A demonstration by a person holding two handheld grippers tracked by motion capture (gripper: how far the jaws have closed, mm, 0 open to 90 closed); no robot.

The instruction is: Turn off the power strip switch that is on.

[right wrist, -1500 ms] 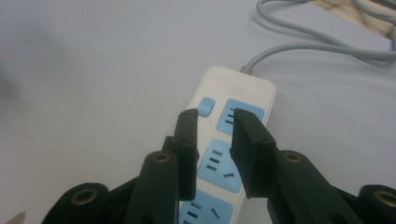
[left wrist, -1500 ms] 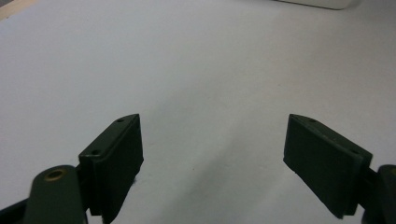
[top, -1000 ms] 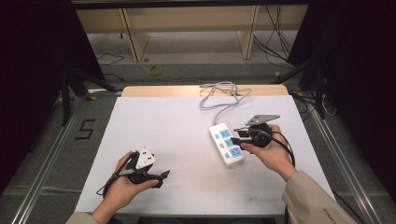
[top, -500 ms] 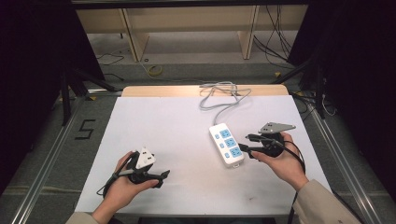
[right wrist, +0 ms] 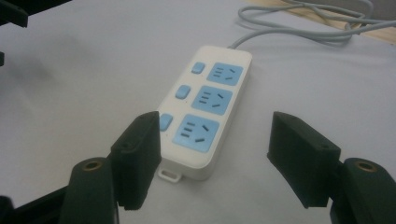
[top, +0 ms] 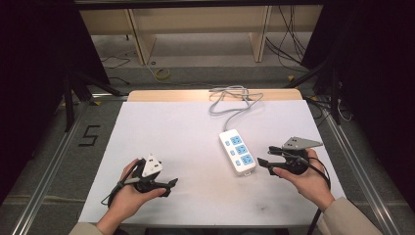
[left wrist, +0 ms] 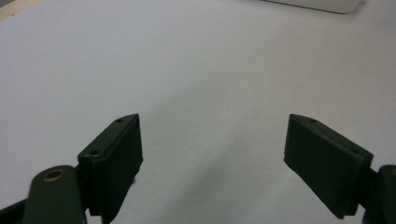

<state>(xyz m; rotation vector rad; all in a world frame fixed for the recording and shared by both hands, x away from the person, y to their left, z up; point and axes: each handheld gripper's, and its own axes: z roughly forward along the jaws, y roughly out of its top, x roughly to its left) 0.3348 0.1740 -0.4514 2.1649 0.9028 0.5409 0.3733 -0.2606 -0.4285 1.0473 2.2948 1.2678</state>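
power strip [top: 237, 151] is lying flat on the white table cover [top: 186, 132], right of centre, long axis running away from the person and angled a little. white body, three blue sockets [right wrist: 212, 97] in a row, each one pairing with a small blue switch [right wrist: 182, 91] alongside. a small mounting tab is sticking out from its near end. its grey cable [top: 230, 100] is leaving the far end and looping in loose coils toward the far edge, partly over the bare wooden strip [top: 166, 95] showing beyond the cover.

right gripper [top: 265, 164] is sitting in the person's right hand [top: 306, 176], just beside the near end of the strip and apart from it, jaws pointing left toward it. in the right gripper view the jaws are standing wide apart with nothing between them, and the strip's near end is lying just past the left jaw tip. grey three-cornered plate [top: 301, 143] is riding on top.

left gripper [top: 169, 184] is resting in the left hand [top: 128, 196] near the front-left part of the cover, well apart from the strip, jaws pointing right. in the left gripper view the jaws are spread wide over bare cover, gripping nothing; an edge of the strip is showing at the top of that view.

a "5" mark [top: 89, 135] is lying on the floor left of the table.
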